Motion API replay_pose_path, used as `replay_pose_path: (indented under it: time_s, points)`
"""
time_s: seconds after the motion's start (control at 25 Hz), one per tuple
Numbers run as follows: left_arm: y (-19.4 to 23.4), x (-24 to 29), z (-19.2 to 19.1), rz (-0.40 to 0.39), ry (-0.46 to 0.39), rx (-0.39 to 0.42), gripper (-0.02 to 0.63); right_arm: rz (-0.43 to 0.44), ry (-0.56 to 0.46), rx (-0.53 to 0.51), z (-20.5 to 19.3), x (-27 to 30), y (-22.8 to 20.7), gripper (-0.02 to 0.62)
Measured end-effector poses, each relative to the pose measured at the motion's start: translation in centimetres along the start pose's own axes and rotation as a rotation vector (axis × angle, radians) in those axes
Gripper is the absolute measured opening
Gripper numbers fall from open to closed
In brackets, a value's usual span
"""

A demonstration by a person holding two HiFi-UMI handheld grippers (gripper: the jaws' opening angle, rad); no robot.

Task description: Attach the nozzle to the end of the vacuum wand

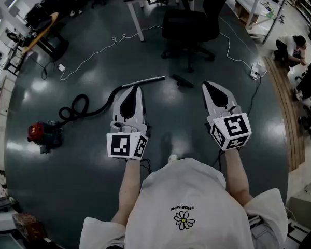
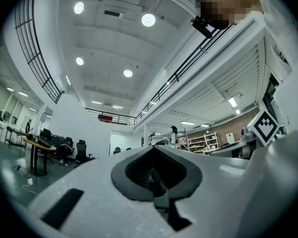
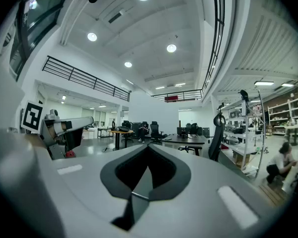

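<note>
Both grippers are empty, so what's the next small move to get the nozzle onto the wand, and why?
Probably open the right gripper and lower it toward the nozzle. It and the left gripper are shut and empty, and the nozzle lies on the floor just past the free end of the wand, not joined to it, on the right gripper's side.
</note>
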State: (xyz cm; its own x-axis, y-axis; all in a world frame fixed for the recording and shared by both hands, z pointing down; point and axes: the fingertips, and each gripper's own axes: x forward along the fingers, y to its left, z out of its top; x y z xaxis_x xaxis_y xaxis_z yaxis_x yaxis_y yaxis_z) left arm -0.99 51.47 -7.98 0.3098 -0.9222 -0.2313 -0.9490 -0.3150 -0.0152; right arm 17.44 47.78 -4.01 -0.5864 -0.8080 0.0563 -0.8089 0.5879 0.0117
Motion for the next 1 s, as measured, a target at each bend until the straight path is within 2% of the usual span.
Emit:
replay_pose_path:
  time_s: [0.32,0.68,0.84,1.0]
  points:
    - [-1.3,1.2,-0.8,-0.022,0.022,0.011,0.003,0.033,0.008,0.031,-0.8,-0.2,-1.0,0.008]
    - [-1.6,-0.5,-2.0,0.027,0.066,0.0,0.003,0.11,0.031,0.022,-2.8,-1.9,-1.4,0.008]
    - [-0.2,0.0,-2.9,0.053,0.079,0.009,0.003,0.12,0.051,0.04,-4.1,-0.5,-2.4,0.008]
    - [2.5,2.2,-4.7,0.064,0.082,0.007,0.003,0.134,0.06,0.038,-4.7,3.4,-3.4,0.008]
